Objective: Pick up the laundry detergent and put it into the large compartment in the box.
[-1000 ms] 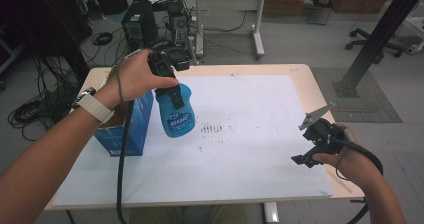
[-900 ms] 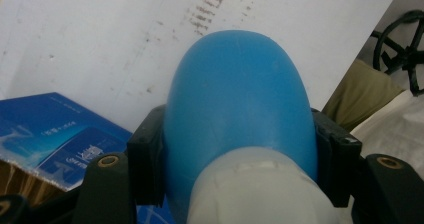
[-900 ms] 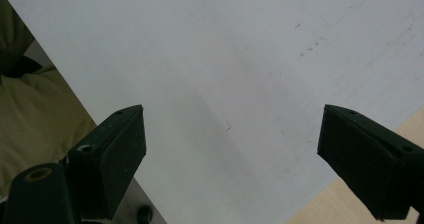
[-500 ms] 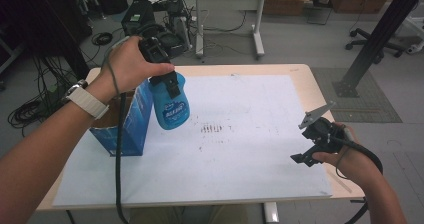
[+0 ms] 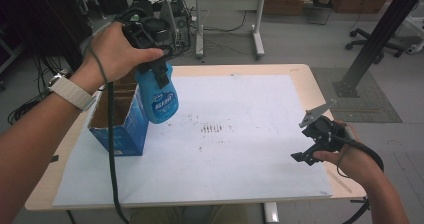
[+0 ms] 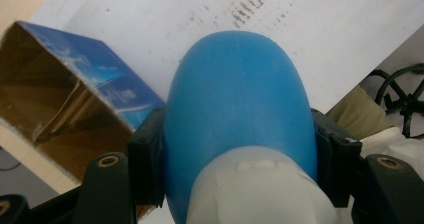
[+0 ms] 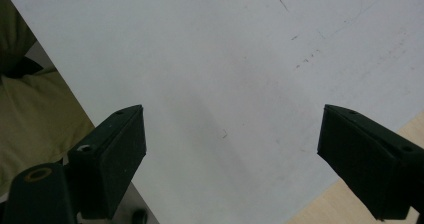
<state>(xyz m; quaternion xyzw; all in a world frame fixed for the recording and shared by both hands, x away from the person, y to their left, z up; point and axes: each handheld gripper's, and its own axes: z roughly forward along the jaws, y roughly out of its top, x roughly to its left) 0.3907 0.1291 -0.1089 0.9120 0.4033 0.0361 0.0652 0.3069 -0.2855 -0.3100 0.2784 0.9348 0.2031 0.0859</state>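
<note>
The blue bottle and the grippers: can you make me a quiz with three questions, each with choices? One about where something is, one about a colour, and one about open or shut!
1. Where is the blue bottle?
A. Lying flat on the white sheet
B. Held up in the air beside the open box
C. Standing on the floor

2. What colour is the outside of the box?
A. Blue
B. Red
C. Green

3. How are the right gripper's jaws?
A. Squeezing the bottle
B. Shut tight on nothing
C. Wide open with nothing between them

Answers:
1. B: the left gripper pinches the bottle on both sides, clear of the white sheet, next to the box.
2. A: its outer walls are blue, with brown cardboard inside.
3. C: bare sheet shows between the two spread jaws.
</note>
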